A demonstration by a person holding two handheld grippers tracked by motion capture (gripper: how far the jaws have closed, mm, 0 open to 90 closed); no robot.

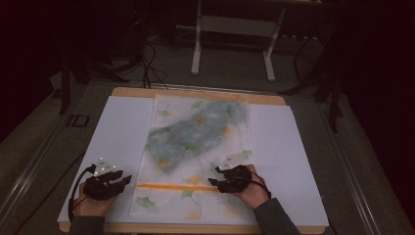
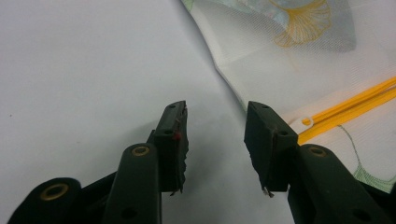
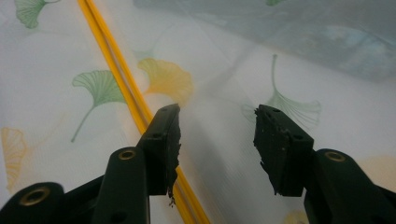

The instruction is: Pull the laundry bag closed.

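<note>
Table (image 1: 195, 93): wooden top, covered by a white sheet (image 1: 117, 132).

Mesh bag (image 1: 195, 147): white, translucent, printed with green and yellow ginkgo leaves; lies flat along the middle of the white sheet, long side running away from the person. A grey-blue garment (image 1: 195, 132) shows through the mesh in the bag's far and middle part.

Zipper (image 1: 176, 186): yellow, crosses the bag's near part from side to side. The left gripper view adds a white pull tab (image 2: 303, 122) at the zipper's end, by the bag's edge; the high view is too coarse for that.

Left gripper (image 1: 128, 178): held in the left hand (image 1: 90, 203), over the bare white sheet just beside the bag's near left edge. In its own view the left gripper (image 2: 215, 140) has jaws spread, nothing between them.

Right gripper (image 1: 212, 182): held in the right hand (image 1: 254, 191), over the bag near the zipper's right end. In its own view the right gripper (image 3: 217, 144) has jaws spread and empty, the zipper passing under the left-hand jaw.

Floor beyond the table: white metal stand (image 1: 235, 34), dark cables; seen from the high view.
</note>
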